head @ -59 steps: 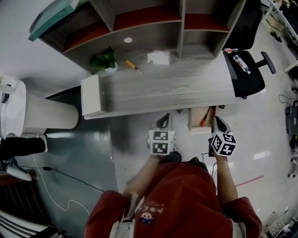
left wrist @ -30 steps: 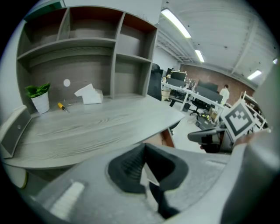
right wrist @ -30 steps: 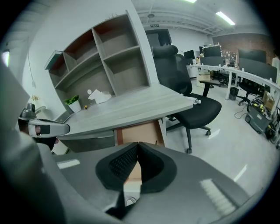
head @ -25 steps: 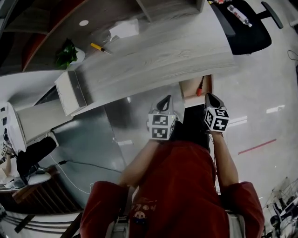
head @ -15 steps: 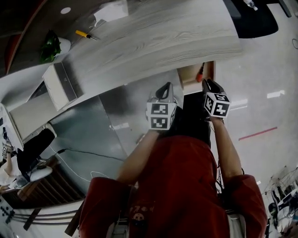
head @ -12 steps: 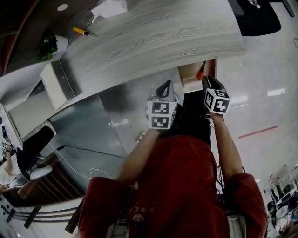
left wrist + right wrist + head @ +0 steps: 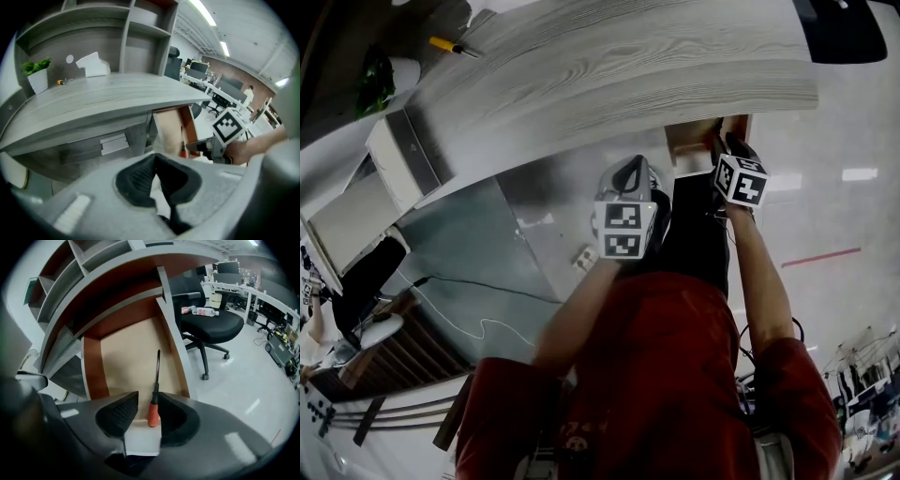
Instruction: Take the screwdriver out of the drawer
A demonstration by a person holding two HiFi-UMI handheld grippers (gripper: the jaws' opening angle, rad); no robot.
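The drawer (image 7: pixel 124 357) under the grey desk (image 7: pixel 609 66) stands pulled out. In it lies a screwdriver (image 7: pixel 154 409) with an orange handle and a dark shaft pointing inward. My right gripper (image 7: pixel 146 404) hangs at the drawer's front edge. Its jaws have just been opening and now stand apart, the handle showing in the gap close to the right finger, untouched. In the head view the right gripper (image 7: pixel 722 148) covers the drawer (image 7: pixel 692 141) front. My left gripper (image 7: pixel 630 174) hovers left of the drawer, shut and empty (image 7: pixel 155 159); it sees the screwdriver (image 7: pixel 183 149).
A yellow-handled tool (image 7: pixel 446 45), a potted plant (image 7: pixel 375 82) and a white box (image 7: pixel 93 68) sit on the desk. A black office chair (image 7: pixel 211 326) carrying a bottle (image 7: pixel 202 311) stands right of the drawer. A cable (image 7: pixel 478 319) runs across the floor.
Both grippers have sunk toward the drawer. The right one has reached the drawer's front and now hides the orange handle in the head view. The desk has shifted up the picture.
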